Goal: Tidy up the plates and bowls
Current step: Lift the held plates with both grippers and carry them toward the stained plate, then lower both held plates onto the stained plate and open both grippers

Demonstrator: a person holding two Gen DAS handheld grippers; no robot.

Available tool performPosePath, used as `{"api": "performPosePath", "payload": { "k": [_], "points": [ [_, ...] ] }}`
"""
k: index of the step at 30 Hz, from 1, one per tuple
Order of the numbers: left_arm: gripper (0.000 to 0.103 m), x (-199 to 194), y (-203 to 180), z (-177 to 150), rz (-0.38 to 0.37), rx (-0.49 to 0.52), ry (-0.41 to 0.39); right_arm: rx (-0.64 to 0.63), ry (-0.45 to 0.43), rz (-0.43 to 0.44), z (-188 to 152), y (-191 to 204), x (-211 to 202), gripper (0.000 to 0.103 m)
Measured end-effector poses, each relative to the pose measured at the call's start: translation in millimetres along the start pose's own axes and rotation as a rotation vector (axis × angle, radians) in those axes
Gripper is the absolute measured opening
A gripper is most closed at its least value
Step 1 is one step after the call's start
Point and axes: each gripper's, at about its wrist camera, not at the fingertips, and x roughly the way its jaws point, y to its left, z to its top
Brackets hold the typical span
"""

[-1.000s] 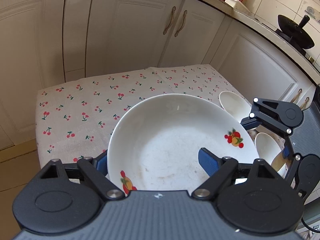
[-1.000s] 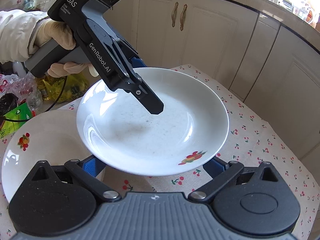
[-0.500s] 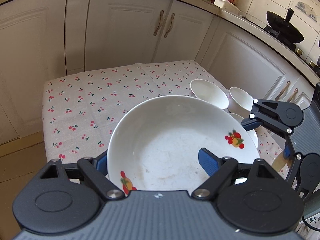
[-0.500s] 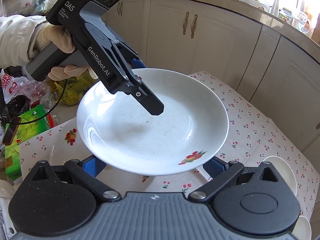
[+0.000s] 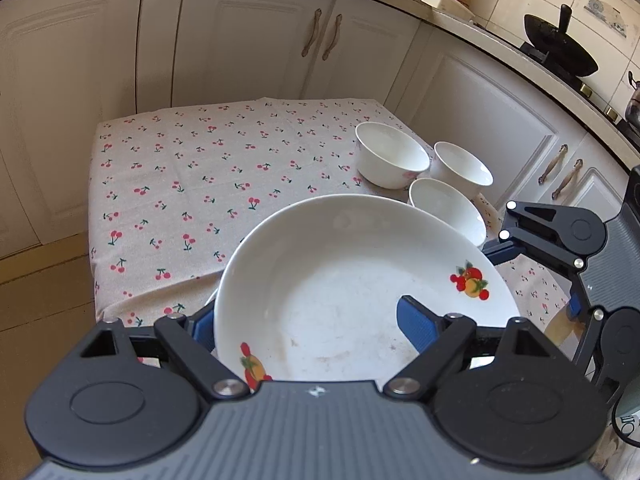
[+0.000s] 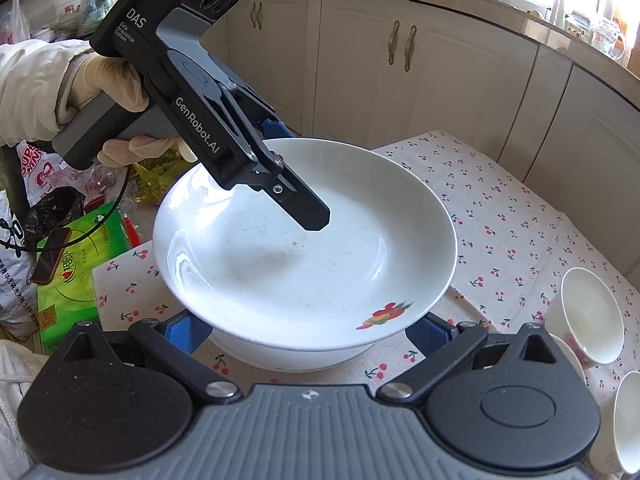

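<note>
A white deep plate (image 5: 344, 292) with fruit decals hangs above the cherry-print table (image 5: 192, 184). My left gripper (image 5: 310, 328) is shut on its rim, one blue pad inside the dish and one outside. The same left gripper (image 6: 280, 168) reaches in from the upper left in the right wrist view. My right gripper (image 6: 308, 330) holds the plate (image 6: 304, 264) from the opposite side, with a blue pad under the rim at each flank. A white curve shows just below the near rim; it may be the plate's foot or another plate. Three white bowls (image 5: 392, 156) cluster at the table's right edge.
White cabinet doors (image 5: 320, 40) enclose the table on two sides. A counter holds bottles and a black wok (image 5: 560, 44). Bags and a green package (image 6: 68, 264) lie on the floor past the table's left corner. A gloved hand (image 6: 108, 80) grips the left tool.
Both grippers have carried the plate across the table toward the bowls, which have come fully into view. The second fruit-decal plate at the left is no longer seen.
</note>
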Motion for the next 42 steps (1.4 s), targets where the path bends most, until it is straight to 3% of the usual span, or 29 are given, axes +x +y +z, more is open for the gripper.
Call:
{"api": "performPosePath", "payload": {
  "k": [14,42],
  "points": [
    [0.088,11,-3,-24,-0.014,-0.01,0.03,0.019,0.052,0.0,-15,14,6,0.103],
    [0.088,29,4,-30,0.029,-0.024,0.159,0.037,0.088,0.004,-20,12,18,0.103]
  ]
}}
